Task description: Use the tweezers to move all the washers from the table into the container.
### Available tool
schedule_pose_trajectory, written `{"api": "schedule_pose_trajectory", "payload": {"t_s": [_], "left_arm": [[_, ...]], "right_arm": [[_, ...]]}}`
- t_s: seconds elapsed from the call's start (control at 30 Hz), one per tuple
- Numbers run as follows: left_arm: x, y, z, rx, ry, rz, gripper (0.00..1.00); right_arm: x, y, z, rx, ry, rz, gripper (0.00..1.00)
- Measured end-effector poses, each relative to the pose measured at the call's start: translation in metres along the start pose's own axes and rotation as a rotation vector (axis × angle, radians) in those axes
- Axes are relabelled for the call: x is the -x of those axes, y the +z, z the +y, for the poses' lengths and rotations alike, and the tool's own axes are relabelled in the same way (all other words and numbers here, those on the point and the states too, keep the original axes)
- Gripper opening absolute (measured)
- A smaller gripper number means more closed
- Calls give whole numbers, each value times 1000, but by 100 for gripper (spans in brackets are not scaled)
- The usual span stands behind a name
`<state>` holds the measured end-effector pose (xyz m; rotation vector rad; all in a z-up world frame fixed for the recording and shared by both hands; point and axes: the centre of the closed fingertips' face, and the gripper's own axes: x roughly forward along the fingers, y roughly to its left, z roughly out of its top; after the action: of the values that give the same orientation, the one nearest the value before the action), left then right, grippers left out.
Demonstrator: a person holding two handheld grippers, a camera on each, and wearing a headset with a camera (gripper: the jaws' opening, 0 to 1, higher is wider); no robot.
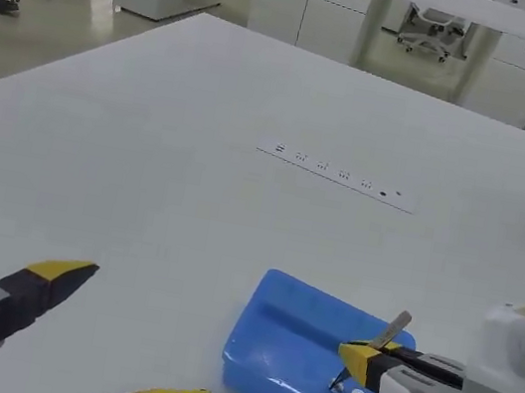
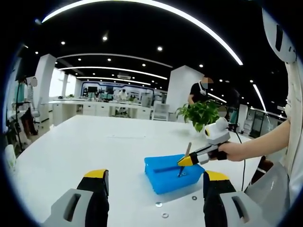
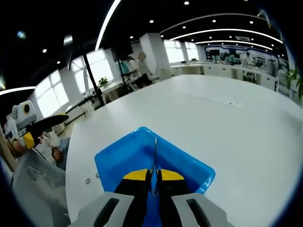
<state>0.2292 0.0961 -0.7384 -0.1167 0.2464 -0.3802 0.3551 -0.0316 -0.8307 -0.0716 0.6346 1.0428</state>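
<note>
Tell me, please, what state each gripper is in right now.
Left gripper: open, holding nothing.
Right gripper: shut on the tweezers, over the blue container.

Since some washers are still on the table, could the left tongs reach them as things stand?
Probably yes: the washers lie on bare table just ahead of the open left tongs, with nothing between; the container sits beyond them.
</note>
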Motion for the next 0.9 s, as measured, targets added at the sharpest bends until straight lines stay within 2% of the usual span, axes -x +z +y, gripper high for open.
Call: {"api": "schedule_pose_trajectory", "payload": {"t_s": [0.1,0.67,0.9], "left_arm": [[0,0,-1,-3,-4,1,83],[1,1,-4,0,-11,1,83],[1,2,-4,1,-13,0,83]], "right_arm": [[2,2,1,21,-7,-6,4],[24,26,20,25,10,-75,4],[36,37,33,13,14,-116,4]]}}
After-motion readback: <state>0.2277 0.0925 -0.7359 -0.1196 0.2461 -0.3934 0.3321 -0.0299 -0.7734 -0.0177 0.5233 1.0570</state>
